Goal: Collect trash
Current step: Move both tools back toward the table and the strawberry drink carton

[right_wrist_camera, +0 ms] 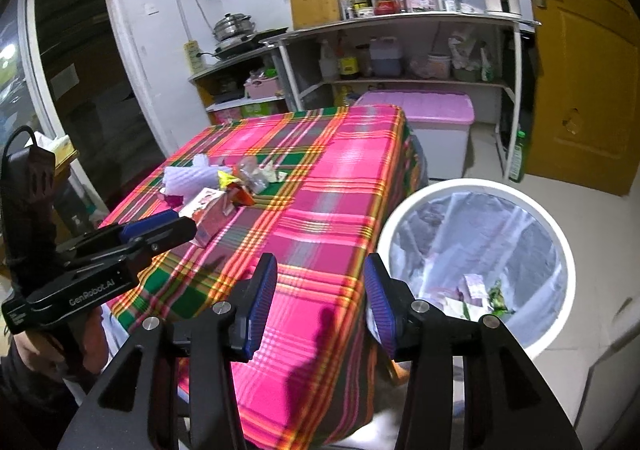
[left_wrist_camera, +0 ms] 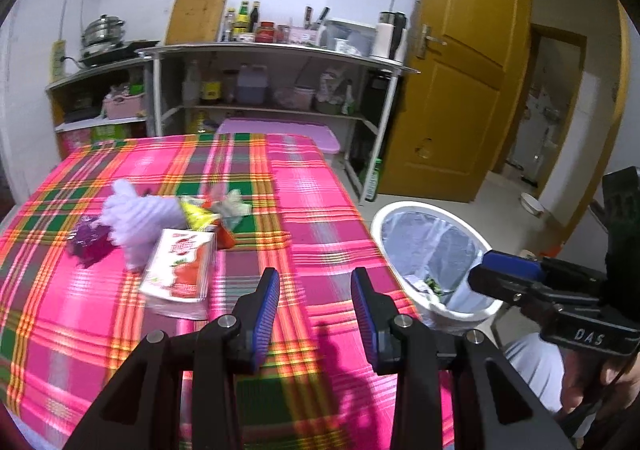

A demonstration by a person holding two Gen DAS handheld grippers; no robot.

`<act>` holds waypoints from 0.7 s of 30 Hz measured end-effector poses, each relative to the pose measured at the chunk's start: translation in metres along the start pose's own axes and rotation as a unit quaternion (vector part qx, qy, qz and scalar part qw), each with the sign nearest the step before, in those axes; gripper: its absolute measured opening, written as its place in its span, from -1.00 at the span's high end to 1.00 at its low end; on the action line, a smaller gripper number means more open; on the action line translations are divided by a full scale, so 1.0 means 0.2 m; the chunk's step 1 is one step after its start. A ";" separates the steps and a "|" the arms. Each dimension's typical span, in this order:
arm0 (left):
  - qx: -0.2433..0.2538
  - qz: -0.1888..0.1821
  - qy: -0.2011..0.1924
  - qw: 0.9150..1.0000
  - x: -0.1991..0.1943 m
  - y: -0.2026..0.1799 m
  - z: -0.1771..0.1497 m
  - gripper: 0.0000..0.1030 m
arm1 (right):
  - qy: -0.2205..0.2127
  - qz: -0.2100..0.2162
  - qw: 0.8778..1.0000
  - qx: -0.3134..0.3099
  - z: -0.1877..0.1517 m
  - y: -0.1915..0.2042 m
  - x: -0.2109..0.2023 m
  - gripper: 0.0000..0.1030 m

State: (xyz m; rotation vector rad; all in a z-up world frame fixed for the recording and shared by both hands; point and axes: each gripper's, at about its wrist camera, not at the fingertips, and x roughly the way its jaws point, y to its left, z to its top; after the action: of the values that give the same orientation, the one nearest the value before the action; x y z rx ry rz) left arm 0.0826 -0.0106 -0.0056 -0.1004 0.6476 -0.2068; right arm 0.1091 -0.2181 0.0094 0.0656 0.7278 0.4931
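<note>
Both grippers are hanging spread and empty: left gripper [left_wrist_camera: 314, 290] is facing the trash pile [left_wrist_camera: 176, 226], right gripper [right_wrist_camera: 320, 282] is idling beside the bin [right_wrist_camera: 476, 186], probably ready for dumping.

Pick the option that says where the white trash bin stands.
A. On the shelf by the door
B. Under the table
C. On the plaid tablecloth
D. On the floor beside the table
D: the white trash bin stands on the tiled floor just off the edge of the table, some scraps already inside it.
</note>
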 end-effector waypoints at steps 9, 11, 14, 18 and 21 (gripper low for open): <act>-0.029 0.049 -0.009 0.998 -0.02 0.22 0.01 0.05 | 0.006 0.018 1.000 -0.016 0.04 0.07 0.08 0.10; -0.032 0.057 -0.010 0.998 -0.01 0.26 0.02 0.01 | 0.008 0.020 1.000 -0.019 0.05 0.08 0.10 0.10; -0.032 0.065 -0.009 0.997 0.02 0.31 0.03 -0.08 | 0.010 0.022 0.999 -0.022 0.06 0.10 0.13 0.10; -0.026 0.075 0.002 0.997 0.09 0.36 0.04 -0.10 | 0.013 0.024 0.999 -0.024 0.08 0.11 0.16 0.09; -0.022 0.073 0.013 0.997 0.15 0.38 0.04 -0.10 | 0.016 0.026 0.999 -0.024 0.08 0.11 0.18 0.09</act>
State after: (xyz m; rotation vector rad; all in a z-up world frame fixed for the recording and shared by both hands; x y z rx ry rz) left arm 0.1221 0.0566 -0.0282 -0.0930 0.6832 -0.0521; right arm 0.1340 -0.1793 0.0042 0.0311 0.7458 0.5621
